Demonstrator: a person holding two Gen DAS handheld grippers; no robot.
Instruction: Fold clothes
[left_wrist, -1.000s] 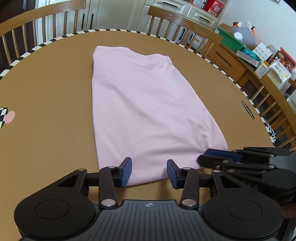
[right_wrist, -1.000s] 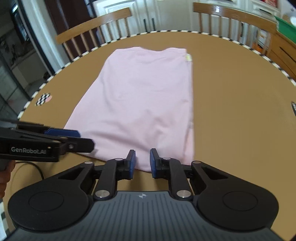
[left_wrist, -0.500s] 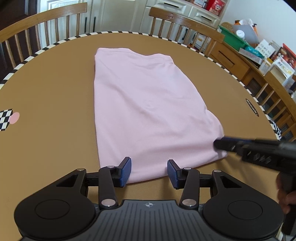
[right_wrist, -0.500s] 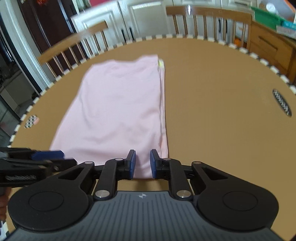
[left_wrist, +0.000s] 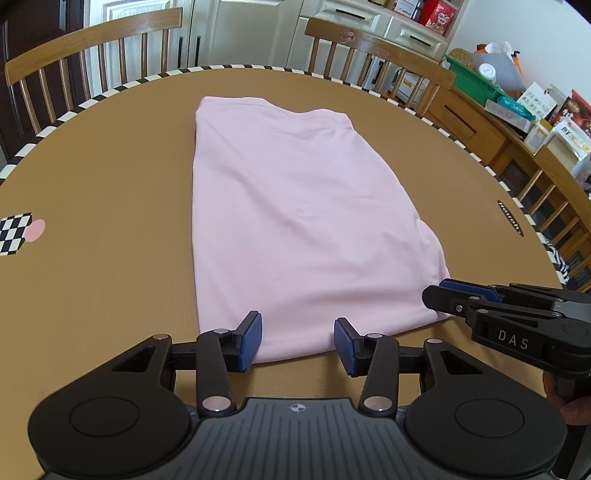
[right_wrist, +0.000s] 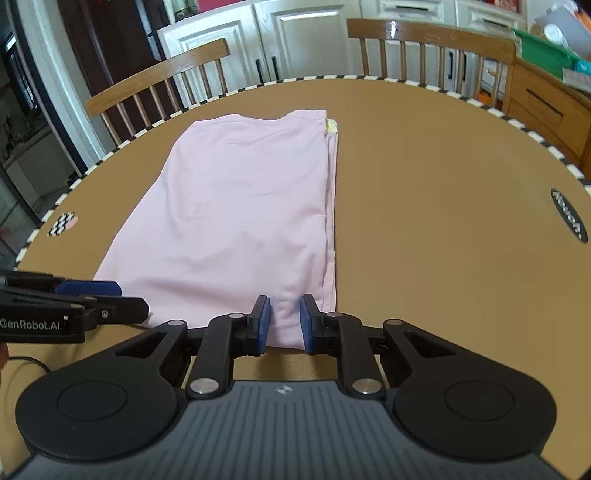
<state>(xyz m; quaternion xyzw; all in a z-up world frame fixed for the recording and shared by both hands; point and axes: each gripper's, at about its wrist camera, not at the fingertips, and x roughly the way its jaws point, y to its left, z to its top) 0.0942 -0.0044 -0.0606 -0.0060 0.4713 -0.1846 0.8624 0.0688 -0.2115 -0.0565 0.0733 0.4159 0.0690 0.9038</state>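
The pink garment (left_wrist: 295, 221) lies flat on the round bench (left_wrist: 103, 206), folded into a long strip whose long axis runs from 6 toward 12 o'clock. The left gripper (left_wrist: 297, 339) stands wide at the near hem's left part. The right gripper (right_wrist: 283, 318), narrower, straddles the near right corner, possibly not touching the cloth. Both are equally near.

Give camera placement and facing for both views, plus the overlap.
Left wrist: sits on the left gripper, looks forward along its open fingers over the near hem of the folded pale pink garment; right gripper enters from the right.
Right wrist: sits on the right gripper, faces the garment's near right corner; left gripper enters from the left.
Shared: the garment, the round brown table, two wooden spindle-back chairs.
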